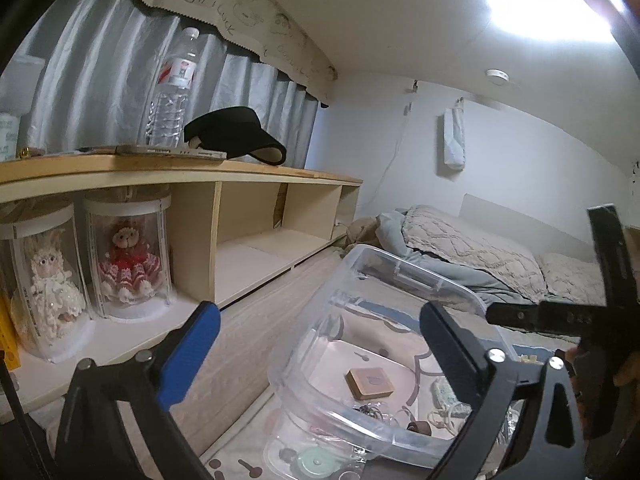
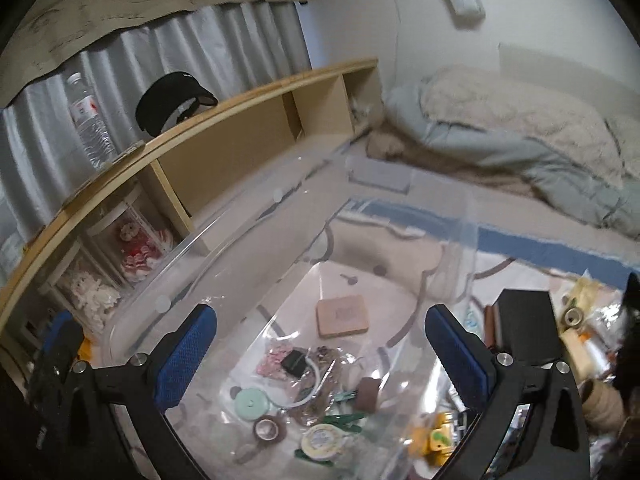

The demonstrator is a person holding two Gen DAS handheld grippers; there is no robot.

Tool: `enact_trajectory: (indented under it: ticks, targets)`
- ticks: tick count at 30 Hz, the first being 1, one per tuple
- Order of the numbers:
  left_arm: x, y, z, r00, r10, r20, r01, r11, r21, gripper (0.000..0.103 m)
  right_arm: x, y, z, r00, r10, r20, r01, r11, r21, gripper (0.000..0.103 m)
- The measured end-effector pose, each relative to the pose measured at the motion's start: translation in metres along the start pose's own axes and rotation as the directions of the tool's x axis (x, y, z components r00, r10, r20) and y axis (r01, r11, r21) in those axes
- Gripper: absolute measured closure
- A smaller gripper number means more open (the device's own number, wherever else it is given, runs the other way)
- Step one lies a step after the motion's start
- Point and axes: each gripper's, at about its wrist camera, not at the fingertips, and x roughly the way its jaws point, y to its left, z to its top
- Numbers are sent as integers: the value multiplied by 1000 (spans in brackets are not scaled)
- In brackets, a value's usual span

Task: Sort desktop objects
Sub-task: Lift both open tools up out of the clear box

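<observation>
A clear plastic storage bin (image 1: 404, 276) stands tilted on the bed; it also shows in the right wrist view (image 2: 168, 264). Inside lie a tan square case (image 1: 370, 383) (image 2: 342, 315), a mint round disc (image 2: 252, 401), a tape roll (image 2: 267, 429), a round tin (image 2: 322, 440), green clips and small trinkets. My left gripper (image 1: 320, 344) is open and empty, just before the bin's rim. My right gripper (image 2: 320, 344) is open and empty above the bin's contents. The right gripper's black frame (image 1: 600, 316) shows in the left wrist view.
A wooden shelf unit (image 1: 192, 178) runs along the left, with two cased dolls (image 1: 128, 256), a water bottle (image 1: 172, 88) and a black visor (image 1: 236, 134) on top. Folded bedding (image 1: 460, 248) lies behind. A black box (image 2: 524, 320) and loose clutter sit at right.
</observation>
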Motion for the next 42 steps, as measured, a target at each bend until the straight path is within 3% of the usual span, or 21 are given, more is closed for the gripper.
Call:
enact_trajectory:
  ticks: [6,12,25,28,42]
  targets:
    - [-5,-19,-2,999,-17,-30,18,998,56,0,-25,5,-16,996,-32,88,37,998,-53,0]
    - [-14,-35,-2,995,-60,-75,64,997,50,0,-55,0,-30,986,-69,152,80,995,-63,0]
    - [-64,-64,-1,984,-127,-127,140,984,107,0,-122,7,-63,972,-118,205,145,982,-120,0]
    - [-78,-68,-1,980,-137,-143,155,980,125,0,-136,9,-72,963,-160,219,187,976,-112,0]
    - [-139,-74,-16,961,-165,-222,208,960,189,0,-215,5,-126,947,-207,246,225,973,-46,0]
